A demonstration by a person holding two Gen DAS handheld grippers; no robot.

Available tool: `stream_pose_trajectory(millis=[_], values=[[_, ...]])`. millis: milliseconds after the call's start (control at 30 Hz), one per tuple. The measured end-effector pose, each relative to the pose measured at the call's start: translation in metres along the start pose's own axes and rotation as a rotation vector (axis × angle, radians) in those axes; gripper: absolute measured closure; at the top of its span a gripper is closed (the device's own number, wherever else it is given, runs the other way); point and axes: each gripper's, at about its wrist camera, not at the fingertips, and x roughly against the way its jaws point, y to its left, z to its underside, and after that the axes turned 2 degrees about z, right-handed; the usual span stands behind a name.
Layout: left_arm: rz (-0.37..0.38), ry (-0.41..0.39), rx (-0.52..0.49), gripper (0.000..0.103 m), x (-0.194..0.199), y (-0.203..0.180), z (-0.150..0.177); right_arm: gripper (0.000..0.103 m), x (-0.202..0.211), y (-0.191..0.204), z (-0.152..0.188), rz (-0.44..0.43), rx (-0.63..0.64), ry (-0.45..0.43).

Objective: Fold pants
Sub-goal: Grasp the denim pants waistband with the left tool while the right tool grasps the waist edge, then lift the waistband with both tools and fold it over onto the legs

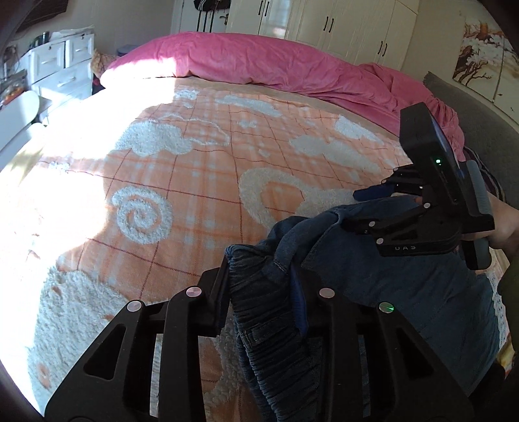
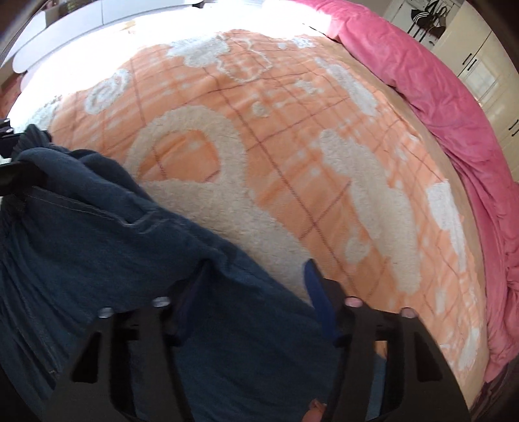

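Dark blue denim pants point(image 1: 405, 285) lie at the near edge of the bed, waistband bunched. My left gripper point(image 1: 264, 276) is shut on the elastic waistband point(image 1: 259, 311) and holds it up. My right gripper point(image 1: 366, 201) shows at the right of the left wrist view, over the far side of the waistband. In the right wrist view the right gripper point(image 2: 256, 282) is open; the pants point(image 2: 97, 233) fill the gap between its fingers and cover the left one, and the blue pad point(image 2: 319, 305) of the right finger is bare. The left gripper point(image 2: 9, 175) shows at the left edge there.
The bed is covered by an orange and white plaid blanket point(image 1: 194, 168). A pink duvet point(image 1: 259, 61) is piled along its far side. White drawers point(image 1: 61, 61) stand to the left and wardrobes point(image 1: 340, 29) behind. A grey headboard point(image 1: 480, 123) is at right.
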Motion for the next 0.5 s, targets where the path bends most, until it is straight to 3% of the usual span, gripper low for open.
stream_pose_trajectory(millis=[33, 133, 500], values=[[-0.005, 0.003, 0.000, 0.079, -0.001, 0.000, 0.000, 0.081, 0.004, 0.003, 0.004, -0.013, -0.017, -0.018], [-0.013, 0.016, 0.021, 0.080, -0.004, 0.006, 0.000, 0.093, 0.014, 0.005, 0.011, 0.018, -0.053, -0.054], [-0.019, -0.060, -0.013, 0.079, 0.022, -0.007, 0.004, 0.097, 0.106, 0.007, 0.049, 0.042, -0.261, -0.295]])
